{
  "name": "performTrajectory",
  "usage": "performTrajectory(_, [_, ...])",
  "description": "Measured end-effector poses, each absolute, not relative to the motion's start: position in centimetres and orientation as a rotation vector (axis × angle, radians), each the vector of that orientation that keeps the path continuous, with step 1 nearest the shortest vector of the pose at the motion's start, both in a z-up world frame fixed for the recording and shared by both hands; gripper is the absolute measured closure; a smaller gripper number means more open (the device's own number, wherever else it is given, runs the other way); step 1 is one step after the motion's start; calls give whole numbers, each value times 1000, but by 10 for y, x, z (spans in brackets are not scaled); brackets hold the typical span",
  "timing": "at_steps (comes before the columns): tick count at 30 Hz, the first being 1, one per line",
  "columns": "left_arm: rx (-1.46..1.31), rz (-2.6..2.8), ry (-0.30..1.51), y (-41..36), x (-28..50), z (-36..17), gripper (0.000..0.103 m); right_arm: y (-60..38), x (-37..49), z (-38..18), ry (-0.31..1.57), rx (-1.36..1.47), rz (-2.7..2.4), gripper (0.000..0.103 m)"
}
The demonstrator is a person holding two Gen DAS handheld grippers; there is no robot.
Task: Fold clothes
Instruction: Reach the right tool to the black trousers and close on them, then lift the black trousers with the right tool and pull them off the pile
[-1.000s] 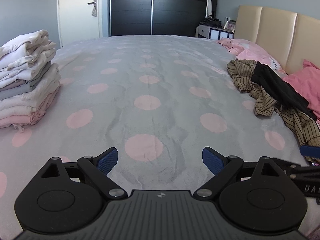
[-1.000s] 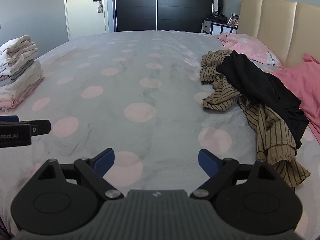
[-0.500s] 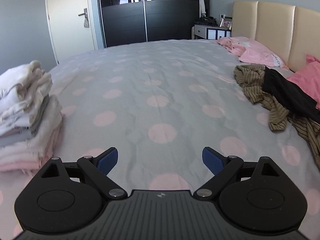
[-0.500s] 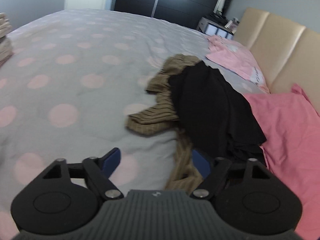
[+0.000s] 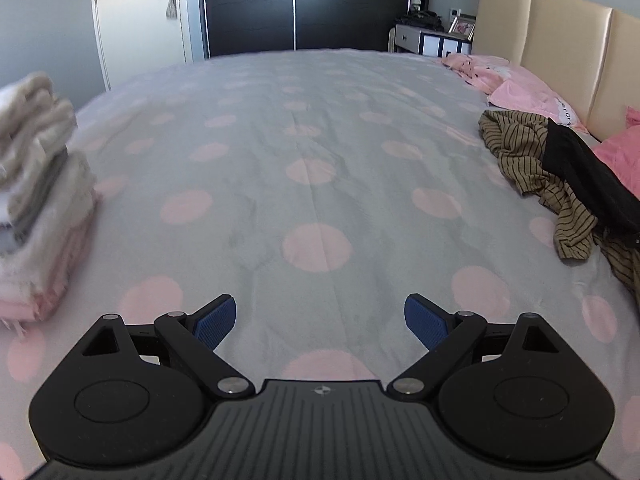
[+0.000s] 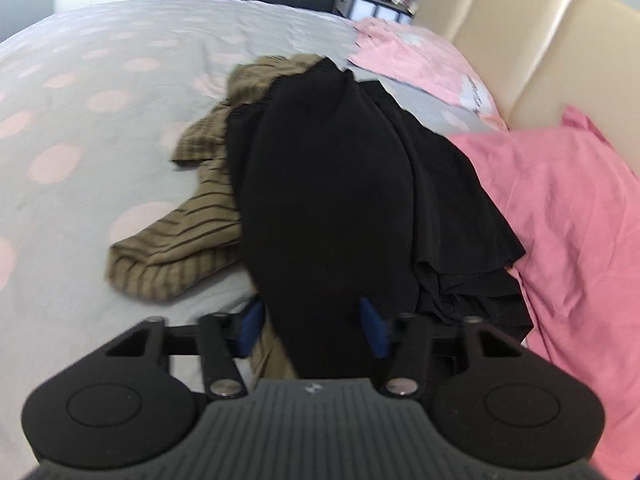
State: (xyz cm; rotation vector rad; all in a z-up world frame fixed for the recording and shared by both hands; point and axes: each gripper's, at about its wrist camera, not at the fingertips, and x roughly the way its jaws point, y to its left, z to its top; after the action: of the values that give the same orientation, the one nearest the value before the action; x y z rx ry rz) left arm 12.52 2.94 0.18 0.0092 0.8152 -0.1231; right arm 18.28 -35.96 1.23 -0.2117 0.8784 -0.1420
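Landmark: the bed (image 5: 320,168), covered in a grey spread with pink dots; every place below is given relative to it.
Folded stack (image 5: 36,200): pale and pink clothes piled at the bed's left edge in the left wrist view, blurred, well apart from the left hand-held gripper.
Left hand-held gripper (image 5: 320,322): over the bare middle of the bed's near part, jaws spread wide, blue pads (image 5: 214,320) with nothing between them, only the spread below.
Striped garment (image 6: 192,240): olive-brown with dark stripes, crumpled on the bed's right side; one end lies loose to the left of the right hand-held gripper, the rest runs under the black cloth.
Black garment (image 6: 332,184): heaped on top of the striped one on the bed's right side, its near fold reaching straight into the right hand-held gripper.
Right hand-held gripper (image 6: 312,328): over that heap, jaws closing at a middling gap, the black fold lying between the blue pads; whether the pads already press on it cannot be told.
Pink pillow (image 6: 560,216): at the bed's head, right of the black garment and touching its edge.
Headboard (image 6: 540,40): beige padded panels behind the pillows.
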Motion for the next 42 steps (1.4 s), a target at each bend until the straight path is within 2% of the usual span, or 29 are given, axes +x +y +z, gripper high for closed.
performTrajectory(2, [-6,-139,828,30,127,0,10,-364,190,10,892,-193,-160,78])
performTrajectory(4, [-12,-158,832,30,128,-1,10,-370,193,13,889,-148,-162,84])
performTrajectory(5, [-11,-168,833,30,128,-1,10,-373,194,15,887,-127,-163,91])
performTrajectory(8, [-26,-176,834,30,130,-2,10,-374,193,22,866,-105,-168,98])
performTrajectory(22, [0,-268,761,21,105,25,11,-308,148,67,824,-131,56,101])
performTrajectory(34, [165,-281,647,15,53,51,11,-201,39,120,829,-44,564,103])
performTrajectory(42, [176,-247,645,34,31,54,11,-143,-33,76,880,-168,630,103])
